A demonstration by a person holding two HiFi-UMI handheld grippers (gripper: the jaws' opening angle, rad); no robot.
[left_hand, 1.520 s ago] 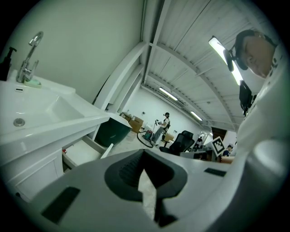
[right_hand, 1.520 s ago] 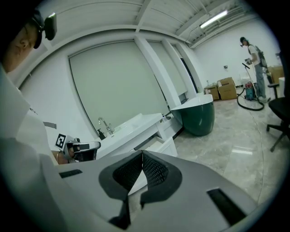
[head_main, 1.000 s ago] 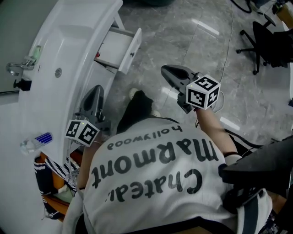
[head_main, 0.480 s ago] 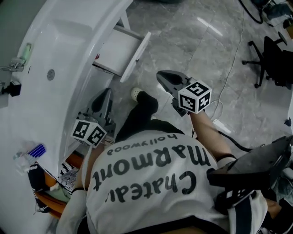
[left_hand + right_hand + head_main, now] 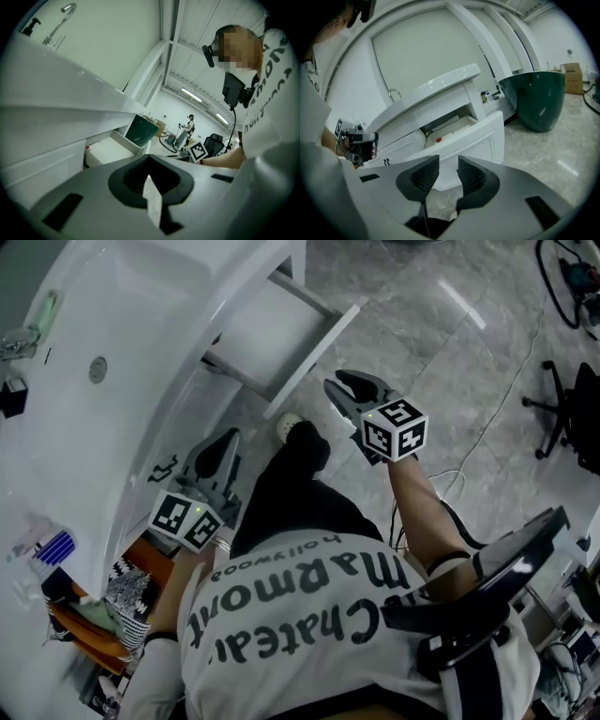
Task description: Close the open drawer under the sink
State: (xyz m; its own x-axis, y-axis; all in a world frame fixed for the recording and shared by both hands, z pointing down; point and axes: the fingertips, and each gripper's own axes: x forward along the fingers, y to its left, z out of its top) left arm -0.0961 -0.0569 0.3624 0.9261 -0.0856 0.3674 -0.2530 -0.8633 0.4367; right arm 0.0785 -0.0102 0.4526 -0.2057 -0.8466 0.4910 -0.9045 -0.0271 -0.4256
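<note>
The white drawer (image 5: pixel 281 329) stands pulled out from the vanity under the sink (image 5: pixel 112 352); its front panel (image 5: pixel 464 136) faces me, and a small red-capped item (image 5: pixel 438 139) lies inside. My right gripper (image 5: pixel 352 390) hovers in front of the drawer's front, apart from it; its jaws are opening, and nothing is between the pads (image 5: pixel 427 174). My left gripper (image 5: pixel 220 457) hangs low beside the vanity's closed front, its jaws shut and empty. From the left gripper view the drawer (image 5: pixel 110 150) lies farther along the vanity, ahead of the left gripper (image 5: pixel 150 180).
A person's dark trouser leg and pale shoe (image 5: pixel 286 427) are on the marble floor below the drawer. A dark green tub (image 5: pixel 539 101) stands beyond the vanity. An office chair (image 5: pixel 572 409) and a cable (image 5: pixel 487 362) lie at right. A basket of cloths (image 5: pixel 94 606) sits lower left.
Both grippers have sunk lower and nearer the vanity. The right gripper's jaws, shut before, now stand apart. The drawer is still pulled out.
</note>
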